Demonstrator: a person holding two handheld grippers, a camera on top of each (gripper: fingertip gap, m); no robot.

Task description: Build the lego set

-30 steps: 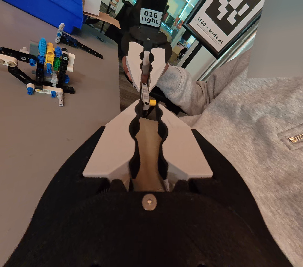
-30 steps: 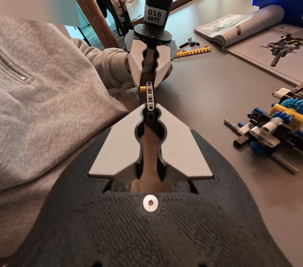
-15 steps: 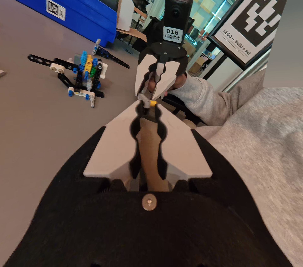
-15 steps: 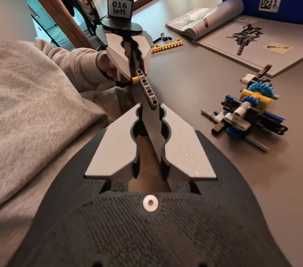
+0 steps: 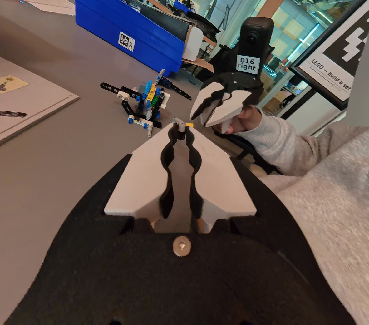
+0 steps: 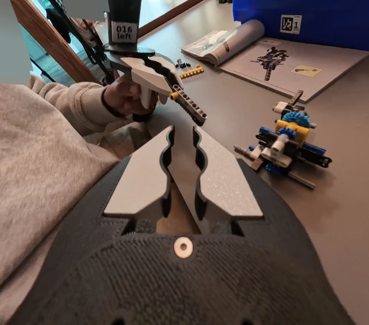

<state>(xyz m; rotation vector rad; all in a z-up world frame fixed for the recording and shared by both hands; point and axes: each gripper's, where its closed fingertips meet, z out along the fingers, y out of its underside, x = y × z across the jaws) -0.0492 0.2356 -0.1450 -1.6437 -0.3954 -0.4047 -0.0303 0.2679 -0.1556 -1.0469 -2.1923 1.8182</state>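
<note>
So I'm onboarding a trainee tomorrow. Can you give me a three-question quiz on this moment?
1. True or false: the right gripper grips the grey beam.
2. Which gripper holds the beam with the yellow pin? A) left B) right C) neither
3. Fill in: the partly built model stands on the ____.

Key: 1 false, its jaws stand apart and empty. 2 A, the left gripper. 3 table.

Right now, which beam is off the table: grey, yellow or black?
The grey beam, yellow pin at its end, clamped in the left tongs; the yellow beam lies flat.
</note>
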